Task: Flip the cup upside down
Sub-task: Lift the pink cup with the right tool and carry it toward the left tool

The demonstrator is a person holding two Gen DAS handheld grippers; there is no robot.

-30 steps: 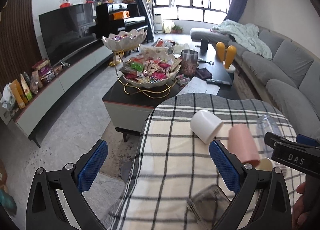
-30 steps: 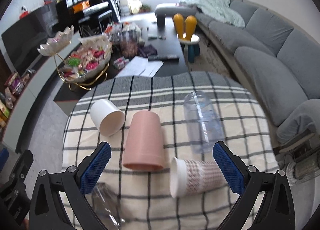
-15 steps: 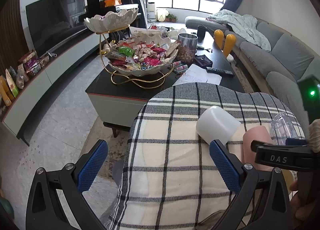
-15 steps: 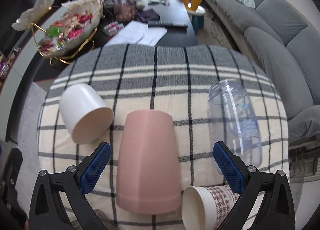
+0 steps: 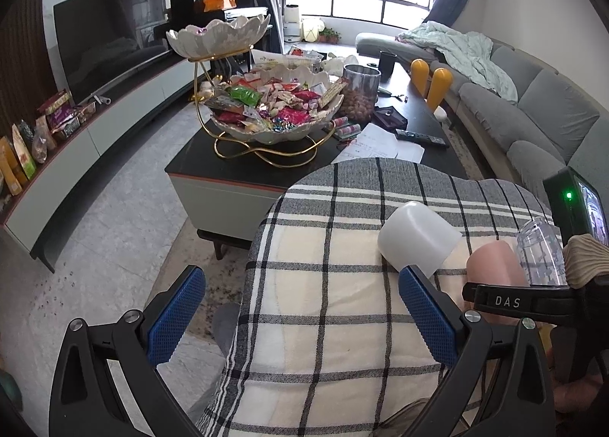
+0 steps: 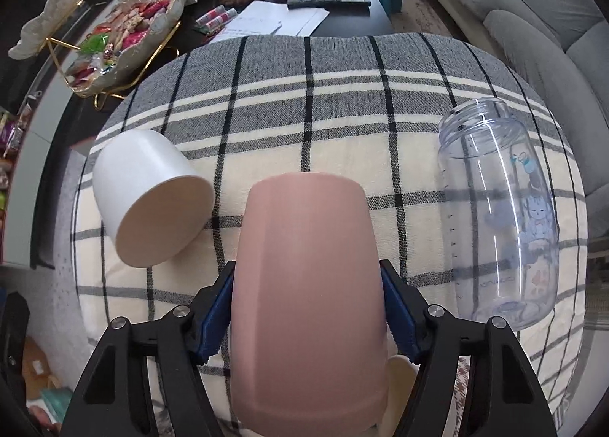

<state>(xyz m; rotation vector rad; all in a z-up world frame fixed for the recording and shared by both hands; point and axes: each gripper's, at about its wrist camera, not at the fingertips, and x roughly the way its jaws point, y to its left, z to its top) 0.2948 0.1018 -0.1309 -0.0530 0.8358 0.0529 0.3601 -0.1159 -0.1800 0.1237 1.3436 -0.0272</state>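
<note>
Your right gripper (image 6: 306,307) has moved in and closed on the pink cup (image 6: 308,307), lying on the plaid bench (image 6: 304,102) between the white cup (image 6: 148,197) and clear bottle (image 6: 498,216). Your left gripper (image 5: 300,311) stays open.

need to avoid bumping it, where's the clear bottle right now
The clear bottle lies on its side on the plaid cloth, at the right of the right wrist view, just right of the pink cup that the right gripper clamps.
</note>
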